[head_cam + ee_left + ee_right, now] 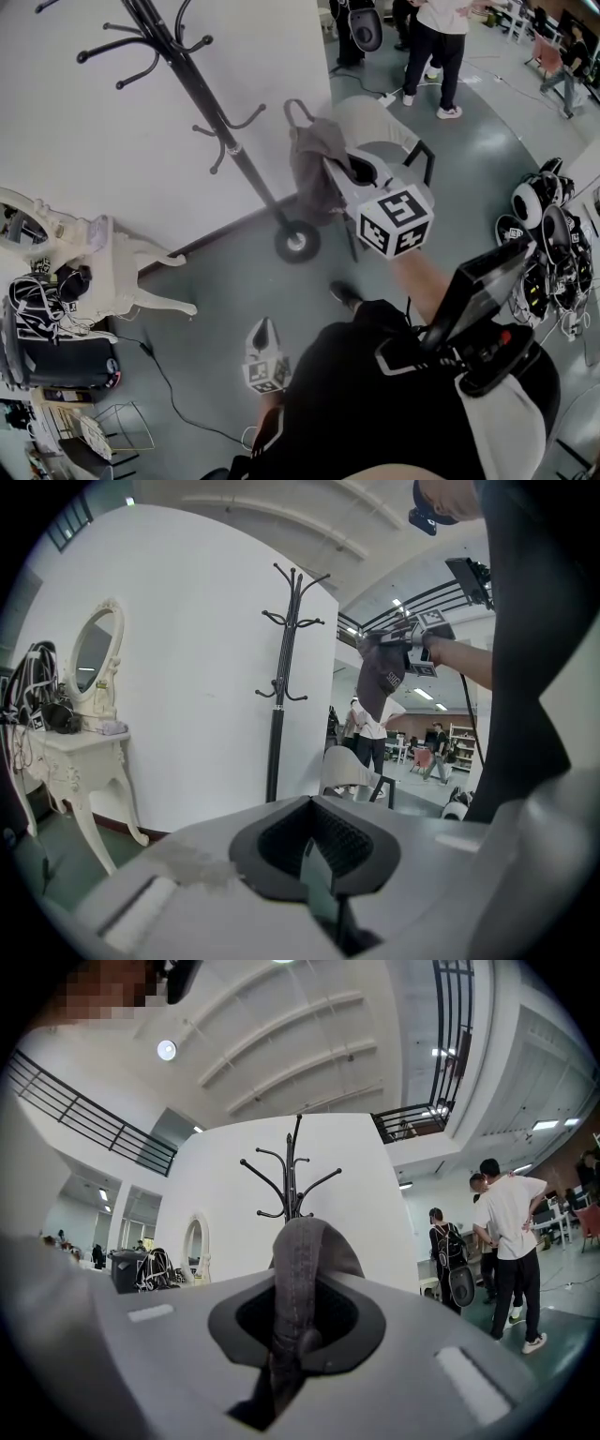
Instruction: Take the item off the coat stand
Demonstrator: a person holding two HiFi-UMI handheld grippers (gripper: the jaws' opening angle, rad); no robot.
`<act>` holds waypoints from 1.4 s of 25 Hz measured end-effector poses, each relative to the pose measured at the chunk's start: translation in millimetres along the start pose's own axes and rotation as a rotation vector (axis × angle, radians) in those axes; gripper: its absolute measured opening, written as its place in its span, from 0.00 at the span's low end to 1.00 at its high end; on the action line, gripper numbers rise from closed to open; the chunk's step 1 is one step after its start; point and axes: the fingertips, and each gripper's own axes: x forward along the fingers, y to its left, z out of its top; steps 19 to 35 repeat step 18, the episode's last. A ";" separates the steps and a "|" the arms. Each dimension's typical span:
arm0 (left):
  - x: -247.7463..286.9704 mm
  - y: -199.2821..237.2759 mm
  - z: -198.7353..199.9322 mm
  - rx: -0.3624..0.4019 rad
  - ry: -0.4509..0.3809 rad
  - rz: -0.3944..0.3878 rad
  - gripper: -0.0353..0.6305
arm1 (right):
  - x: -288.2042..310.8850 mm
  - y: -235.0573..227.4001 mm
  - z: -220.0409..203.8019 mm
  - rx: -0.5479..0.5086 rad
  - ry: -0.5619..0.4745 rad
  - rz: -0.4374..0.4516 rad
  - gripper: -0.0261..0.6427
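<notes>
A black coat stand [217, 127] rises against the white wall, and its hooks are bare. The item, a grey cloth cap [314, 167], hangs in the air to the right of the stand, clear of its hooks. My right gripper [354, 171] is shut on the cap, and the grey fabric [302, 1260] runs down between its jaws in the right gripper view. The left gripper view shows the cap [380, 675] dangling beside the stand [281, 696]. My left gripper [262, 331] hangs low near my body, shut with nothing in it.
A white chair [377, 129] stands just behind the cap. At the left is a white dressing table [105, 264] with a black bag [49, 342] next to it. People [441, 47] stand at the back. Round helmets [548, 220] lie at the right. A cable [178, 394] crosses the floor.
</notes>
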 end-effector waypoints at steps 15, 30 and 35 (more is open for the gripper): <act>9.5 -5.0 4.3 0.001 -0.003 0.000 0.09 | 1.5 -9.3 -3.5 0.004 0.006 0.014 0.08; 12.3 -5.7 4.2 0.001 -0.003 -0.002 0.09 | 3.5 -9.9 -4.3 -0.002 0.011 0.033 0.08; 12.3 -5.7 4.2 0.001 -0.003 -0.002 0.09 | 3.5 -9.9 -4.3 -0.002 0.011 0.033 0.08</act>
